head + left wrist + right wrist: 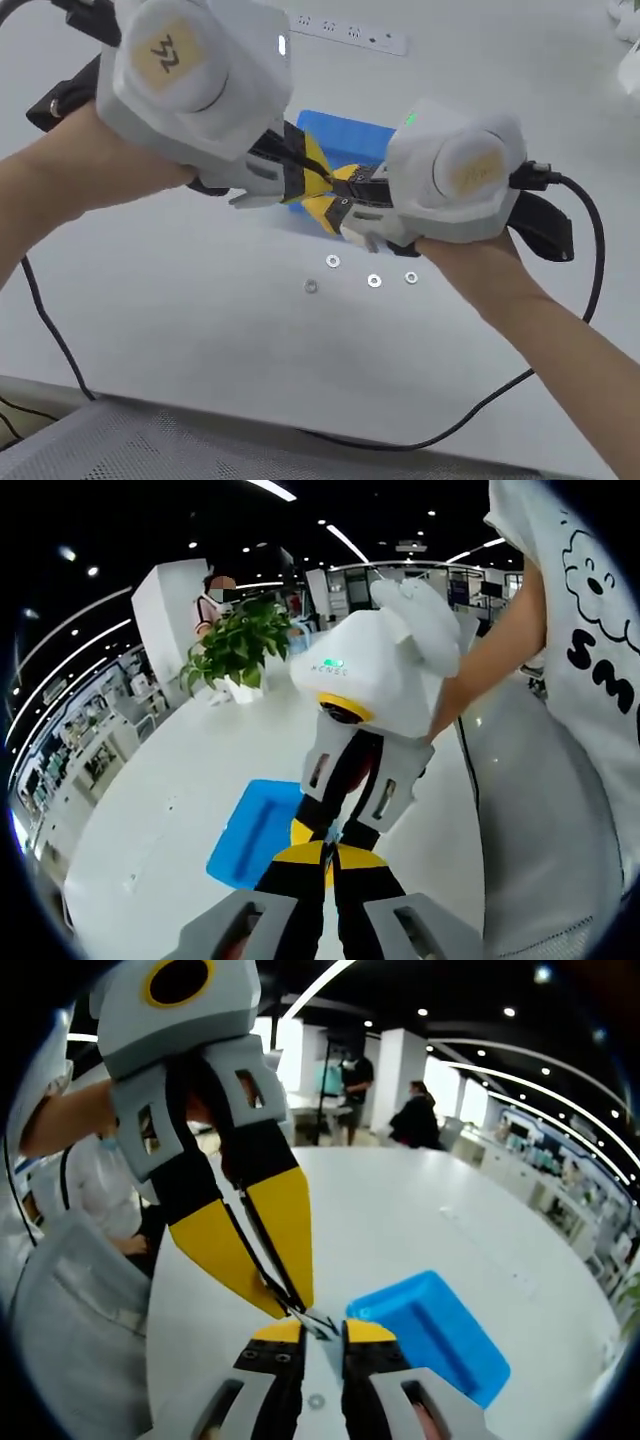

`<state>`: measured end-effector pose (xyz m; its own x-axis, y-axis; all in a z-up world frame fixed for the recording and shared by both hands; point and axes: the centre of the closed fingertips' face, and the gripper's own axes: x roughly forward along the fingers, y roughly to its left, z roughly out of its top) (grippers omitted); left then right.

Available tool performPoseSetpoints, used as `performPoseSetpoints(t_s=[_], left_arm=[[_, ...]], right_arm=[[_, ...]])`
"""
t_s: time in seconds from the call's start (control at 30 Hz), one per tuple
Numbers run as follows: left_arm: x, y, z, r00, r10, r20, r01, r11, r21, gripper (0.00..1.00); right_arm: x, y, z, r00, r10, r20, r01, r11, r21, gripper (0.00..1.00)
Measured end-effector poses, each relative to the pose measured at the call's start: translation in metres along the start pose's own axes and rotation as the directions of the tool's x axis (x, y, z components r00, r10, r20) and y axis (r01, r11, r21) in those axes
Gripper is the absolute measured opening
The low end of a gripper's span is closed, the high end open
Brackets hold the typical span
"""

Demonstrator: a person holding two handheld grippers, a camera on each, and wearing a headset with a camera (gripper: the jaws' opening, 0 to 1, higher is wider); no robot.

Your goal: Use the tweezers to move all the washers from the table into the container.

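Tweezers (262, 1260) in left claw (292, 1310), tips at right claw (322, 1335), washers (373, 281) beneath

Opens out as a wide open-plan hall under a dark ceiling. Lit by long white strip lights (345, 542) and small round spots. Centres on a broad white worktop (200, 340), with a white power strip (350, 32) lying near its far edge. Backed by white square pillars (170, 610), a leafy potted plant (240, 645) in a white pot, stocked shelves (90, 760) along one side, and people (415, 1120) standing far off.
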<state>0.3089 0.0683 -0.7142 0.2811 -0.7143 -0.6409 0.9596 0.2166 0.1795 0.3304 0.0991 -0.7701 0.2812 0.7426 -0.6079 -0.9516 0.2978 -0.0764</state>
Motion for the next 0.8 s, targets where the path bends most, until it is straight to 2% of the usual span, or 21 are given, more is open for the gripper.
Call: performPoseSetpoints(t_s=[0.1,0.23,0.37,0.4,0.47,0.5,0.6,0.8], left_arm=[[0.0,-0.006,-0.001,0.9997,-0.025,-0.005,0.025,1.0,-0.013,0.0],[0.0,-0.014,-0.001,0.9996,-0.028,-0.002,0.028,0.999,-0.017,0.0],[-0.001,-0.018,-0.006,0.9999,0.007,0.009,-0.006,0.998,-0.069,0.0],[-0.001,-0.017,-0.009,0.9993,0.035,0.011,-0.034,0.993,-0.11,0.0],[0.003,-0.018,-0.015,0.9985,0.055,0.01,-0.052,0.985,-0.165,0.0],[0.003,-0.02,-0.016,0.9979,0.064,0.012,-0.061,0.986,-0.153,0.0],[0.007,-0.029,-0.02,0.9967,0.081,0.01,-0.078,0.981,-0.176,0.0],[0.012,-0.034,-0.025,0.9958,0.091,0.005,-0.088,0.97,-0.226,0.0]], right_arm=[[-0.001,0.008,-0.004,0.9997,0.026,-0.001,-0.026,1.0,0.01,0.09],[-0.001,0.014,-0.009,0.9991,0.042,0.0,-0.042,0.998,0.037,0.07],[-0.001,0.022,-0.017,0.9992,0.039,-0.011,-0.038,0.998,0.055,0.07],[-0.001,0.023,-0.019,0.9993,0.035,-0.015,-0.034,0.998,0.061,0.07],[-0.001,0.024,-0.025,0.9993,0.028,-0.023,-0.027,0.997,0.073,0.07],[0.0,0.026,-0.027,0.9993,0.028,-0.024,-0.026,0.996,0.086,0.07],[0.001,0.032,-0.034,0.9986,0.038,-0.037,-0.034,0.994,0.105,0.07],[0.004,0.042,-0.043,0.9976,0.047,-0.05,-0.04,0.99,0.138,0.07]])
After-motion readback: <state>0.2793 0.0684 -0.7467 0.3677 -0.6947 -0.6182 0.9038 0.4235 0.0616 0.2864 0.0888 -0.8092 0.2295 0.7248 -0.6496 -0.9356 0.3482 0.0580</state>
